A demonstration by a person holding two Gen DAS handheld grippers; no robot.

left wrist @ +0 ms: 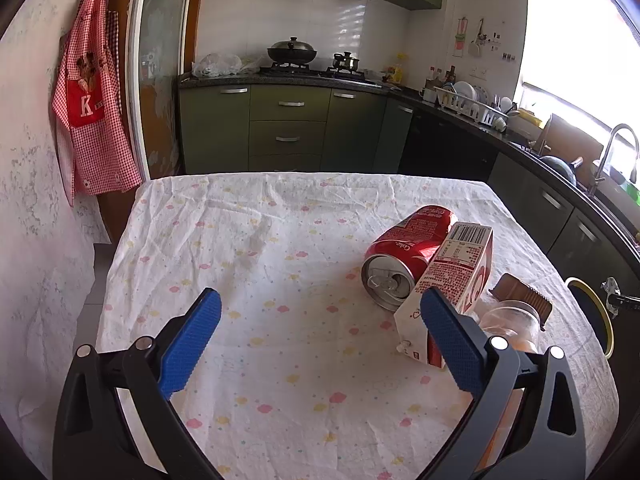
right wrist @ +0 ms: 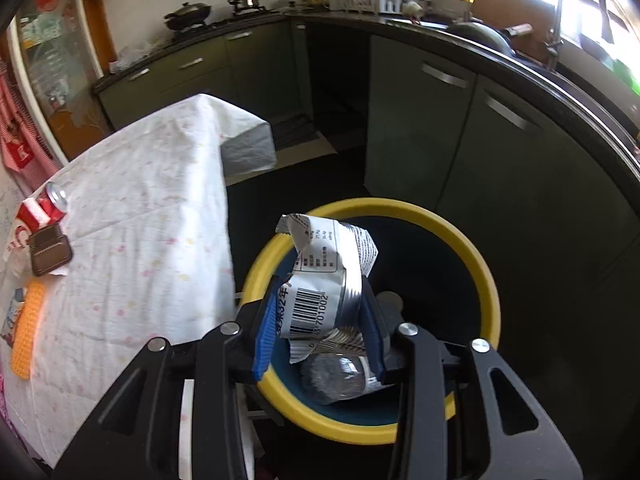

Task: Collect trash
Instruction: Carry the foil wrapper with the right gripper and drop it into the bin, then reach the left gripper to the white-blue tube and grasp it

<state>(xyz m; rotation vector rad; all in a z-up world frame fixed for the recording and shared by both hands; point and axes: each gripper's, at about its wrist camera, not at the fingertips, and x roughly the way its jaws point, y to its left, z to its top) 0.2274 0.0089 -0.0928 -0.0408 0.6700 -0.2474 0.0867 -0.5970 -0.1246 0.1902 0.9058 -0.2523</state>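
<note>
My right gripper (right wrist: 320, 300) is shut on a crumpled silver and white wrapper (right wrist: 324, 272) and holds it over the yellow-rimmed bin (right wrist: 472, 256) beside the table. A clear plastic item (right wrist: 340, 376) lies inside the bin. My left gripper (left wrist: 320, 312) is open and empty above the table. A red cola can (left wrist: 404, 256) lies on its side by a red and white carton (left wrist: 448, 288); they also show in the right wrist view, the can (right wrist: 54, 200) and the carton (right wrist: 28, 220). A clear bottle with a brown cap (left wrist: 516, 308) lies behind my right fingertip.
The table carries a white cloth with pastel spots (left wrist: 280, 280). An orange textured item (right wrist: 28, 328) lies near its edge. Green kitchen cabinets (left wrist: 288, 128) and a dark counter with a sink (right wrist: 520, 44) surround the table. The bin rim shows at the table's right (left wrist: 600, 312).
</note>
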